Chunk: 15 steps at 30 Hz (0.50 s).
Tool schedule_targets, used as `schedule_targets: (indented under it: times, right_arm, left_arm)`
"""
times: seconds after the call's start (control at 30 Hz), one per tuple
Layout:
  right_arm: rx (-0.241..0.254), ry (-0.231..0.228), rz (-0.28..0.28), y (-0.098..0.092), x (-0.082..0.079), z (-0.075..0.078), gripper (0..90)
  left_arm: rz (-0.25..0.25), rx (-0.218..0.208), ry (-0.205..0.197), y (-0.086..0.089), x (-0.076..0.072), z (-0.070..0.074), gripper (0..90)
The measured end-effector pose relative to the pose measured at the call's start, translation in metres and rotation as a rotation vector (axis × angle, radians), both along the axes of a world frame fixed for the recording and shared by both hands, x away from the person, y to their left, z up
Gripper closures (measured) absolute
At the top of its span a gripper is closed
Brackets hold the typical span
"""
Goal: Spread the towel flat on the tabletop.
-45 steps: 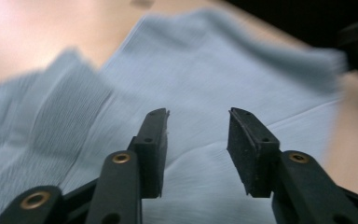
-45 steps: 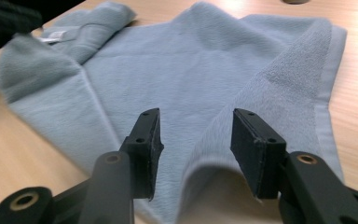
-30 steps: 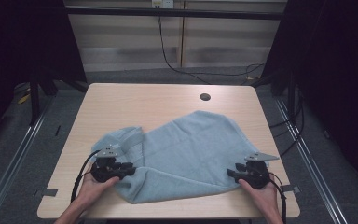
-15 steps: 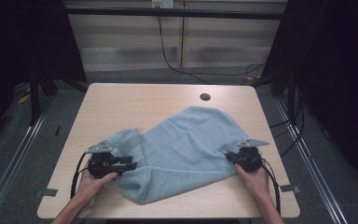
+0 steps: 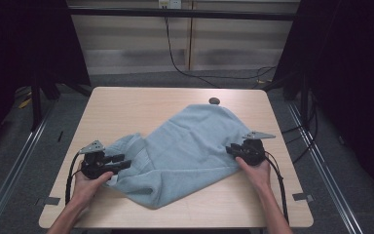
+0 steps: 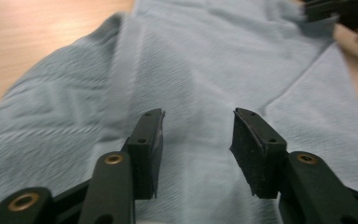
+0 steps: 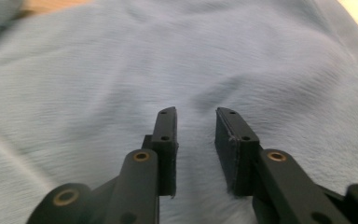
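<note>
A light blue towel [image 5: 185,146] lies rumpled across the middle of the wooden table [image 5: 126,107], with a fold bunched at its left end. My left gripper [image 5: 122,162] rests at that left end and points right. In the left gripper view it [image 6: 196,116] is wide open just above the towel [image 6: 205,60], with nothing pinched. My right gripper [image 5: 230,149] sits at the towel's right edge and points left. In the right gripper view its jaws [image 7: 196,112] stand a little apart over the cloth [image 7: 121,60], with a clear gap between the pads.
A small dark round thing [image 5: 214,101] sits near the table's far edge, just beyond the towel. Bare wood runs along the far left and the front right. Cables trail from both grippers off the front edge. Dark frames and a metal rail flank the table.
Both hands moved away from the front edge. The right gripper went farthest, inward and away, and the towel's front right part shifted left and bunched with it.
</note>
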State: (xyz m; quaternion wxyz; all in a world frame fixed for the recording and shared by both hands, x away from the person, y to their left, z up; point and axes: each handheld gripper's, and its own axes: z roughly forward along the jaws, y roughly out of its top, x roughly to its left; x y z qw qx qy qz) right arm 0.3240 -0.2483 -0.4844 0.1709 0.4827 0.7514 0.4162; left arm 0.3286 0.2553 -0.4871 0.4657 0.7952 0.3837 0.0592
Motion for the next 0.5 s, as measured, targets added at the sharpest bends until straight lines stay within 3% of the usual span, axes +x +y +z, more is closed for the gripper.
schedule_targets:
  times: [0.1,0.13,0.17,0.2,0.27,0.33,0.5]
  right_arm:
    - [0.039,0.000,0.070,0.016,-0.018,0.009,63.2]
    - [0.035,0.002,0.100,0.024,-0.024,0.011,61.6]
    - [0.023,-0.002,0.151,0.042,-0.037,0.012,59.9]
    - [0.023,-0.002,0.151,0.042,-0.037,0.012,59.9]
    - [0.023,-0.006,0.183,0.057,-0.045,0.010,58.9]
    - [0.056,0.003,0.231,0.074,-0.051,0.009,57.8]
    - [0.052,0.042,0.401,0.123,-0.067,0.006,52.7]
  left_arm:
    - [0.012,0.070,0.022,-0.004,0.000,-0.009,52.2]
    - [-0.009,0.109,0.018,-0.008,-0.001,-0.012,55.9]
    - [-0.021,0.121,0.006,-0.012,-0.002,-0.013,66.8]
    - [-0.028,0.128,0.003,-0.014,-0.003,-0.012,66.8]
    - [-0.065,0.130,0.012,-0.019,-0.005,-0.013,79.8]
    - [-0.100,0.122,0.033,-0.026,-0.012,-0.012,80.4]
    - [-0.184,0.107,0.057,-0.048,-0.039,-0.011,79.8]
